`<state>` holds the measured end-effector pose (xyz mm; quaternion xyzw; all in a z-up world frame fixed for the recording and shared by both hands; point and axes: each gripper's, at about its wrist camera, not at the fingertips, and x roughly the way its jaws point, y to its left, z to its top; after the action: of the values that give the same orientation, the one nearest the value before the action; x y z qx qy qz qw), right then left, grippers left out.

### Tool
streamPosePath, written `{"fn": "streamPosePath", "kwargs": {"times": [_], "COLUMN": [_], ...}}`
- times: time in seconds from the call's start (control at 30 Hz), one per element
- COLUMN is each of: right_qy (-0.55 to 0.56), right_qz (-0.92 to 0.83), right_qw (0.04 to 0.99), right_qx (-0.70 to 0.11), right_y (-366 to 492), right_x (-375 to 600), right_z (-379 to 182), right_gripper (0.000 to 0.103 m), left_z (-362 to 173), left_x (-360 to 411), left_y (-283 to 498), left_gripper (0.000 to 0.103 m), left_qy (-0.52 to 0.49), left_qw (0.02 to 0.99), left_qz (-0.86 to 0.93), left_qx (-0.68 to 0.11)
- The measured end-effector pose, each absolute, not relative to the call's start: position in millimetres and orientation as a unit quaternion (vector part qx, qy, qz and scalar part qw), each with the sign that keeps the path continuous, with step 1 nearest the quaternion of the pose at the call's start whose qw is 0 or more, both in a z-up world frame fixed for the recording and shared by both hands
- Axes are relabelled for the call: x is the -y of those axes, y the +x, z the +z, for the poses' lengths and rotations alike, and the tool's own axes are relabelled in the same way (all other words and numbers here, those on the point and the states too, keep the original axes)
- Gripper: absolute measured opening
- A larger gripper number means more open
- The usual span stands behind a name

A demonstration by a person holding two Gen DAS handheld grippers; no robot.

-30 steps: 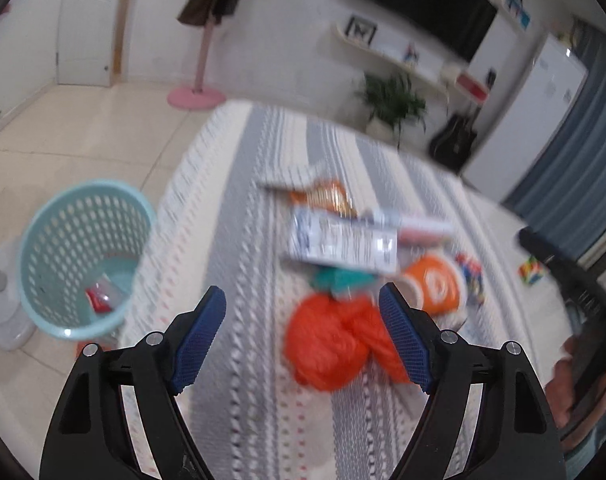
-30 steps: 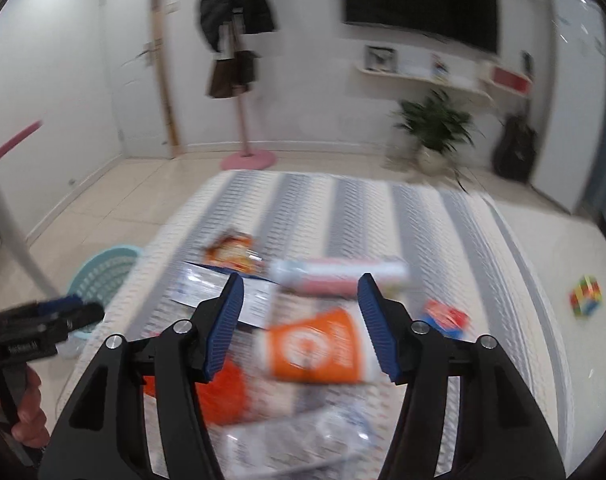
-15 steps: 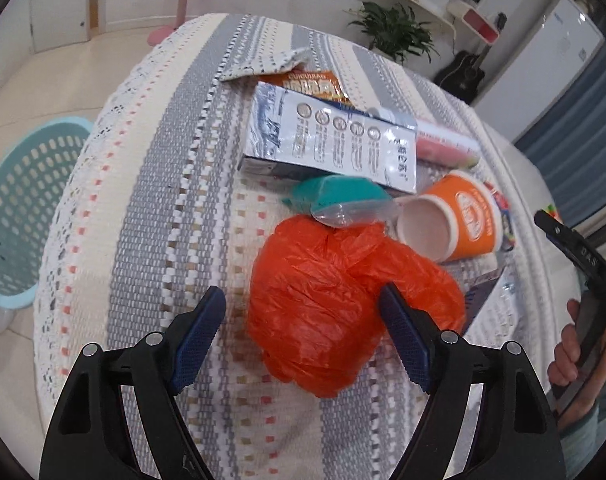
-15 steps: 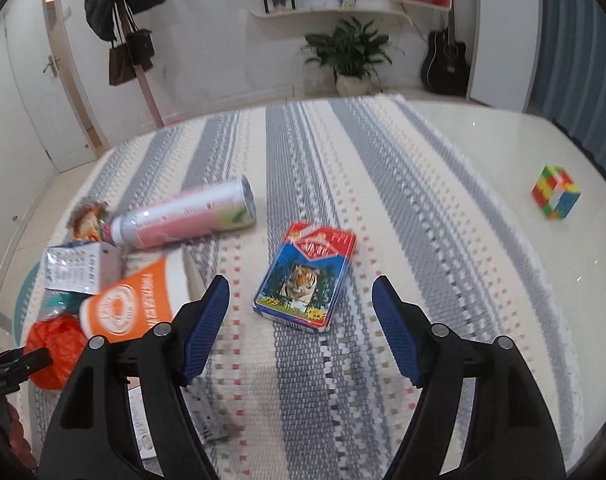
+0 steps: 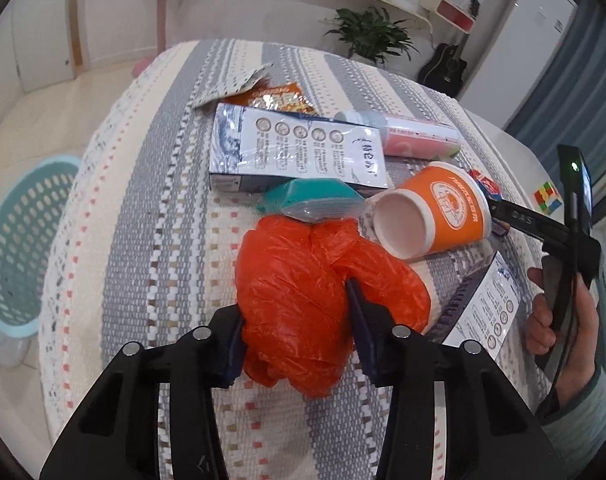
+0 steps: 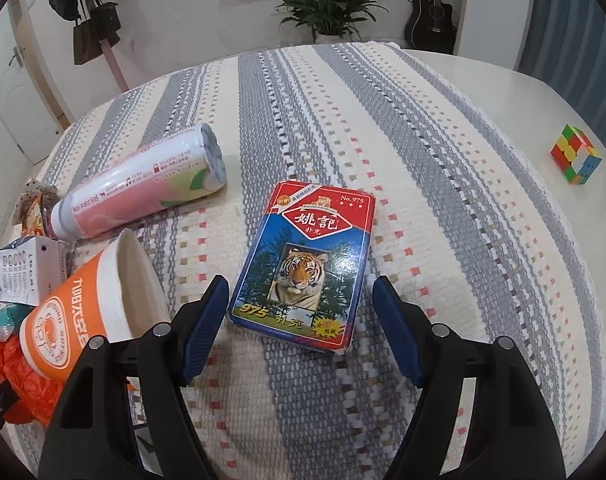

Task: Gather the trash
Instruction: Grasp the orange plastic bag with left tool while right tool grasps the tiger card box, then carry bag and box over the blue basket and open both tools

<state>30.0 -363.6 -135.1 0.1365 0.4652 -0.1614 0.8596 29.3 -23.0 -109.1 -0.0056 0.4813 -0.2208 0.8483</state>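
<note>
2 tongs work over a bench (image 6: 443,128) covered with a striped woven cloth. The left tongs (image 5: 297,320) have just been closing and now clamp the crumpled orange plastic bag (image 5: 303,280), both blue pads pressed into its near side. Just beyond the bag lie a teal packet (image 5: 307,196) and an orange paper cup (image 5: 443,208) on its side, mouth toward the bag. Behind them sit a long white carton (image 5: 295,148), a pink bottle (image 5: 415,136) lying flat, and a snack wrapper (image 5: 279,98). A teal basket (image 5: 19,240) stands on the floor left of the bench. The right tongs (image 6: 301,328) stand apart, 1 finger on either side of the near end of a playing-card box (image 6: 303,256), gripping nothing. A colour cube (image 6: 575,154) rests far right.
</note>
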Motion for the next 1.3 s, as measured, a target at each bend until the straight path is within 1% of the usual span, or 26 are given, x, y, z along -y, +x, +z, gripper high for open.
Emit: {"fn": "streamPosePath", "kwargs": {"times": [0.13,0.17,0.2,0.4,0.63,0.73,0.93,1.17,1.3], "right_qy": [0.145,0.148,0.149,0.136,0.117,0.095,0.056,0.012,-0.013], "right_qz": [-0.164,-0.164,-0.164,-0.164,-0.132,-0.105,-0.031,0.060,0.098], "right_qw": [0.858,0.857,0.858,0.870,0.905,0.925,0.949,0.956,0.956], "right_qx": [-0.465,-0.465,-0.464,-0.445,-0.386,-0.353,-0.309,-0.286,-0.275], "right_y": [31.6,31.4,31.2,27.8,16.3,13.9,22.7,48.3,62.2], "right_x": [365.3,365.9,366.2,363.5,340.4,312.7,244.6,148.8,88.4], "right_z": [-136.2,-136.3,-136.2,-124.2,-69.5,-35.1,14.9,46.2,55.9], "right_gripper": [0.070,0.066,0.063,0.062,0.061,0.061,0.061,0.061,0.061], "left_z": [-102.3,-100.1,-97.5,-80.1,-47.7,-33.8,-3.8,34.3,39.4], "left_x": [22.2,22.0,22.0,15.8,-10.5,-27.5,-77.4,-155.4,-195.7], "left_y": [23.1,22.0,21.1,14.2,14.5,16.6,26.1,44.7,52.0], "left_gripper": [0.039,0.039,0.039,0.037,0.037,0.036,0.037,0.037,0.037], "left_qy": [-0.003,-0.003,-0.002,-0.009,-0.067,-0.094,-0.122,-0.130,-0.146], "left_qw": [0.853,0.855,0.857,0.867,0.887,0.898,0.925,0.945,0.949], "left_qz": [-0.231,-0.234,-0.235,-0.251,-0.250,-0.232,-0.155,-0.064,-0.017], "left_qx": [-0.467,-0.464,-0.459,-0.430,-0.383,-0.363,-0.325,-0.292,-0.280]}}
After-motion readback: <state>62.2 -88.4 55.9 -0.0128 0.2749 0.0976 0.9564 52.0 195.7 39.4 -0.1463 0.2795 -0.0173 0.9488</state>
